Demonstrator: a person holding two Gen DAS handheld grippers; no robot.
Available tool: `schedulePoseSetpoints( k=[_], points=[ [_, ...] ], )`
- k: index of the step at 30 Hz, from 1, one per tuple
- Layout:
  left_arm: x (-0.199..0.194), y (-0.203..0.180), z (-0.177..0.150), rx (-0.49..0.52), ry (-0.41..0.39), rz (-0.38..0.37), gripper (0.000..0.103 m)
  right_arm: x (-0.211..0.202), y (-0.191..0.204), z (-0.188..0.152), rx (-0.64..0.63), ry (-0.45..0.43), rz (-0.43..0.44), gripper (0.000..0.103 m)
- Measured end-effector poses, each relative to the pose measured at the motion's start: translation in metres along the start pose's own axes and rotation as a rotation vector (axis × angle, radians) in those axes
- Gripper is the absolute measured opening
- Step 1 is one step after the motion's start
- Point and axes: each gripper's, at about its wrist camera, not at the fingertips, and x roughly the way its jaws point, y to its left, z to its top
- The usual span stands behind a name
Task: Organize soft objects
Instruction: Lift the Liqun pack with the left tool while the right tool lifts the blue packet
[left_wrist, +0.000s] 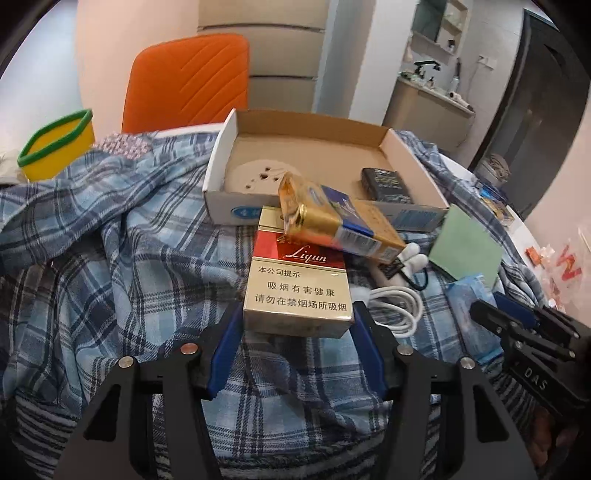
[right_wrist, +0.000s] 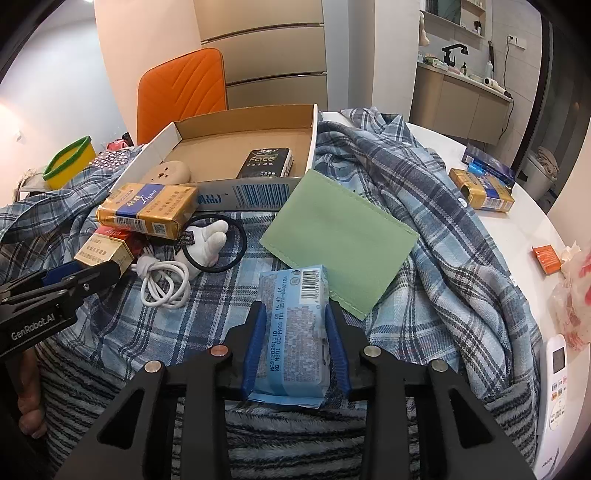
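In the left wrist view my left gripper (left_wrist: 297, 308) is shut on the sides of a red and gold cigarette pack (left_wrist: 295, 280), which lies on a blue plaid shirt (left_wrist: 129, 240). A gold and blue pack (left_wrist: 332, 218) leans across its far end. In the right wrist view my right gripper (right_wrist: 295, 306) is shut on a soft blue tissue pack (right_wrist: 291, 332), its blue pads squeezing both long sides. Just beyond it lies a green cloth pouch (right_wrist: 340, 236). An open cardboard box (right_wrist: 312, 147) behind holds a dark tissue pack (right_wrist: 267, 162).
A white cable (right_wrist: 162, 280) and a white plush with a black hair band (right_wrist: 207, 240) lie between the grippers. A yellow bowl (left_wrist: 55, 147) sits far left, an orange chair (left_wrist: 192, 81) behind the box. Right: another cigarette pack (right_wrist: 484, 192), a remote (right_wrist: 556, 373).
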Motion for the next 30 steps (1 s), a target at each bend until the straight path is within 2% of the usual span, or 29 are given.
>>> schedulePoseSetpoints(
  k=[9, 15, 20, 23, 30],
  points=[
    [-0.039, 0.005, -0.006, -0.024, -0.206, -0.003, 0.057, -0.016, 0.002, -0.001, -0.010, -0.078, 0.017, 0.026],
    [-0.063, 0.007, -0.010, -0.026, -0.332, 0.009, 0.057, -0.030, 0.008, -0.004, -0.033, -0.154, 0.036, 0.025],
    [-0.075, 0.003, -0.011, -0.010, -0.390, 0.032, 0.057, -0.044, 0.012, -0.006, -0.056, -0.225, 0.039, 0.025],
    [-0.086, -0.002, -0.010, 0.016, -0.431, 0.076, 0.057, -0.054, 0.018, -0.006, -0.080, -0.244, 0.007, 0.025],
    [-0.106, -0.007, -0.006, 0.027, -0.471, 0.067, 0.057, -0.068, 0.026, -0.007, -0.107, -0.278, 0.018, 0.025]
  ],
)
